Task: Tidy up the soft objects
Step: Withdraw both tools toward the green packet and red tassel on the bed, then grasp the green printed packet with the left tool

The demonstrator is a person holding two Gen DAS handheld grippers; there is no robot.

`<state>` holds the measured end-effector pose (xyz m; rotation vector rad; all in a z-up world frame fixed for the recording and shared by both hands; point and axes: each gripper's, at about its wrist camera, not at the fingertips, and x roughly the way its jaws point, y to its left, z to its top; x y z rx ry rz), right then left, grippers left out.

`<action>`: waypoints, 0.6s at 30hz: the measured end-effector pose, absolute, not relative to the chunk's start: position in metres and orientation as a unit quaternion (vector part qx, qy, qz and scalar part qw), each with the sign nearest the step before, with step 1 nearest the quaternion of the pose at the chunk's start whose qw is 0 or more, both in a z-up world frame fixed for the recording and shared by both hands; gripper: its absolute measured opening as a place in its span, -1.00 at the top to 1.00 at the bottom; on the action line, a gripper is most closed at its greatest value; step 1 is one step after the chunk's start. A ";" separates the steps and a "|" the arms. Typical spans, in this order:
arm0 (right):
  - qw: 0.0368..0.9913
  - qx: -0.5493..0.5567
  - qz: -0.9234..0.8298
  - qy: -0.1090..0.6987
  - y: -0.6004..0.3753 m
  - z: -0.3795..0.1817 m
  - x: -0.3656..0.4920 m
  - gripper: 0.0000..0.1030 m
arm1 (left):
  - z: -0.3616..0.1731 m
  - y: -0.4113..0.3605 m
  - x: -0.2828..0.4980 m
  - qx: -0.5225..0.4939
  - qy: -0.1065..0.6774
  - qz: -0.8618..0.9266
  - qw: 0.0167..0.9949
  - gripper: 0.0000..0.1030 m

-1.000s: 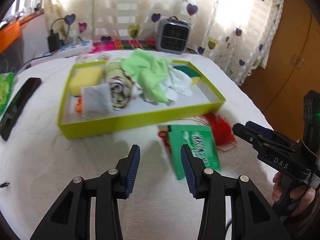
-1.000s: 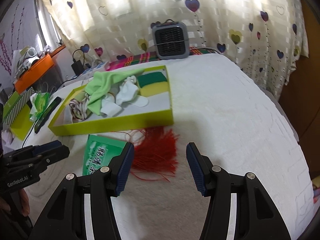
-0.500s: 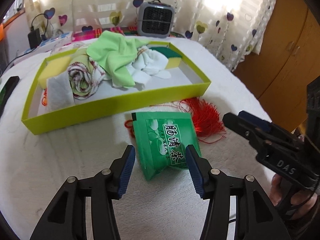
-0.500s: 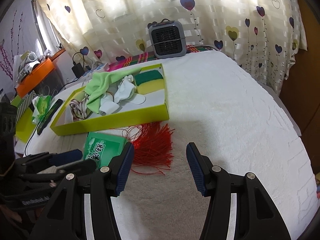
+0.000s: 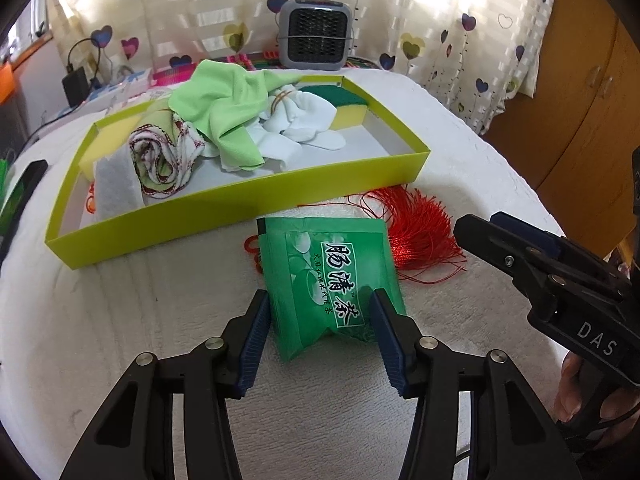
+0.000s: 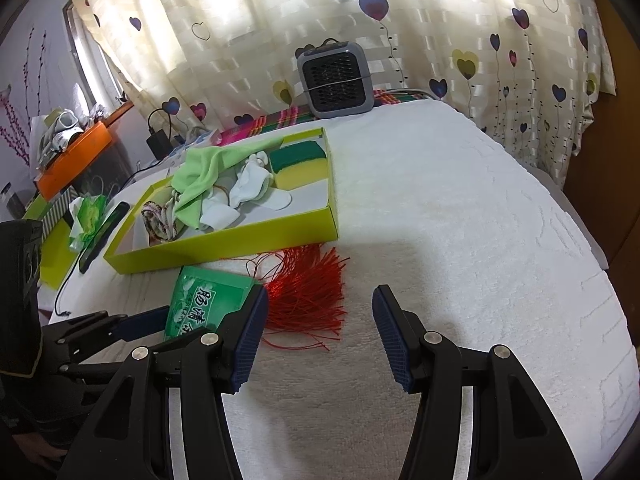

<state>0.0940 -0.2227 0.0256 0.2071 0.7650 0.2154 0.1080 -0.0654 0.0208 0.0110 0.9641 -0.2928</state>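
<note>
White-covered table (image 5: pixel 460 128) bearing a yellow-green tray (image 5: pixel 240 216) that already holds a light green cloth (image 5: pixel 224 108), white socks (image 5: pixel 304 128), a rolled patterned cloth (image 5: pixel 160 160) and sponges (image 6: pixel 298 164). Two soft items remain outside, just in front of the tray: a green tea packet (image 5: pixel 332 276) and, beside it, a red tassel (image 6: pixel 308 300). The left gripper (image 5: pixel 320 320) straddles the packet's near end, its jaws closing; contact with the pads appears imminent, not firm. The right gripper (image 6: pixel 318 334) hovers wide and empty near the tassel.
</note>
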 end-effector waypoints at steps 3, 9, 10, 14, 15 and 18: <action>0.916 0.102 0.106 0.373 -0.223 0.024 0.094 -0.07 | 0.021 -0.066 0.107 0.005 0.458 -0.141 0.878 0.25; 0.916 0.104 0.104 0.373 -0.224 0.024 0.094 -0.07 | 0.024 -0.066 0.102 0.007 0.448 -0.140 0.883 0.53; 0.916 0.104 0.104 0.373 -0.223 0.024 0.094 -0.07 | 0.024 -0.065 0.101 0.006 0.447 -0.141 0.883 0.56; 0.916 0.104 0.103 0.373 -0.224 0.024 0.094 -0.07 | 0.025 -0.061 0.098 -0.004 0.441 -0.145 0.886 0.62; 0.916 0.104 0.103 0.373 -0.224 0.024 0.093 -0.07 | 0.026 -0.060 0.097 -0.006 0.438 -0.146 0.887 0.64; 0.916 0.105 0.101 0.373 -0.225 0.024 0.093 -0.07 | 0.030 -0.057 0.094 -0.012 0.430 -0.148 0.891 0.66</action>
